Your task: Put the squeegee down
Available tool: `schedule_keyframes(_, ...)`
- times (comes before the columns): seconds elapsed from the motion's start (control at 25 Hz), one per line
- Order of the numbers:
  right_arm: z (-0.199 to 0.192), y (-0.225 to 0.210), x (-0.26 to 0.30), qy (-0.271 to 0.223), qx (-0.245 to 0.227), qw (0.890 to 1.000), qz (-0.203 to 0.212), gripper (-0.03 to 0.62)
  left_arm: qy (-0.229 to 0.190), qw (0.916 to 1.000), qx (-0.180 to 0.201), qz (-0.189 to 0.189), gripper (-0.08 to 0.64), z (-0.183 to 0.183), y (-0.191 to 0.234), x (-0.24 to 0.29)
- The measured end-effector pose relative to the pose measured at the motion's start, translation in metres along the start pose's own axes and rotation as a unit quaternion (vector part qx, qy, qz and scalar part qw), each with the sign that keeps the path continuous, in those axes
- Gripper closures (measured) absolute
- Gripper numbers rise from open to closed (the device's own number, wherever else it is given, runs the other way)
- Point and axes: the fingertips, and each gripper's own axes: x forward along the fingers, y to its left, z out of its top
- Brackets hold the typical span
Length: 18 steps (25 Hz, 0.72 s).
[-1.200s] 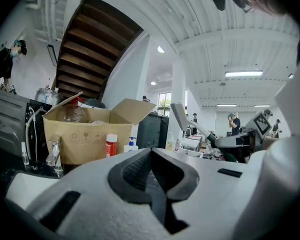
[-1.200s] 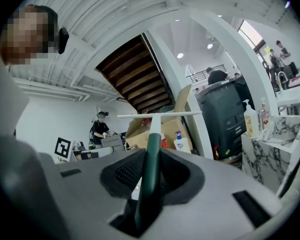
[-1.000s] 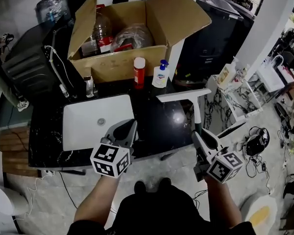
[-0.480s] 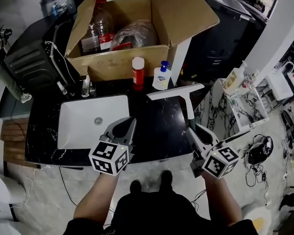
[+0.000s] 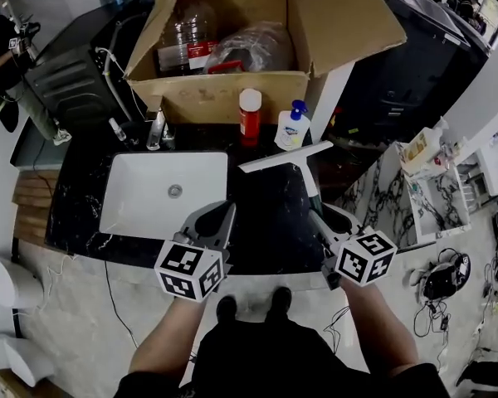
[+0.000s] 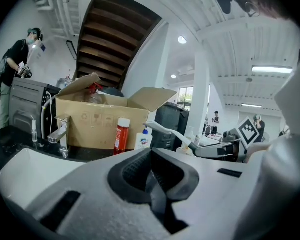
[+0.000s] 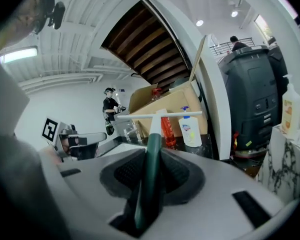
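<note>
A sink (image 5: 141,199) is set into the tabletop (image 5: 261,218) at the left, a faucet (image 5: 158,129) behind it. A box (image 5: 224,98) is placed at the back, with a bottle (image 5: 250,116) and a pump bottle (image 5: 292,128) before it. The squeegee (image 5: 284,157) is held right of the sink.

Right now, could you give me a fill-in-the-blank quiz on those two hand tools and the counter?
The right gripper is shut on the squeegee by its ____ handle.
The left gripper holds ____.
The soap bottle beside the red bottle has a ____ pump.
Missing words: green; nothing; blue.
</note>
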Motion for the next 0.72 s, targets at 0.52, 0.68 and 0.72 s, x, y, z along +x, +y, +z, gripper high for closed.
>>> schedule_keyframes(0.52,-0.056,0.004,0.065,0.109,-0.068,0.991,0.026,0.492,0.01,0.9995,-0.015,0.024,0.551,-0.017,0.02,-0.024)
schedule_keyframes(0.68,-0.079,-0.003,0.08,0.145,-0.086,0.985,0.024,0.492,0.012,0.9992,-0.021,0.032,0.551,-0.022,0.027,-0.033)
schedule_keyframes(0.72,-0.084,-0.006,0.083,0.153,-0.087,0.984,0.018,0.492,0.012,0.9991,-0.022,0.033,0.551,-0.023,0.028,-0.035)
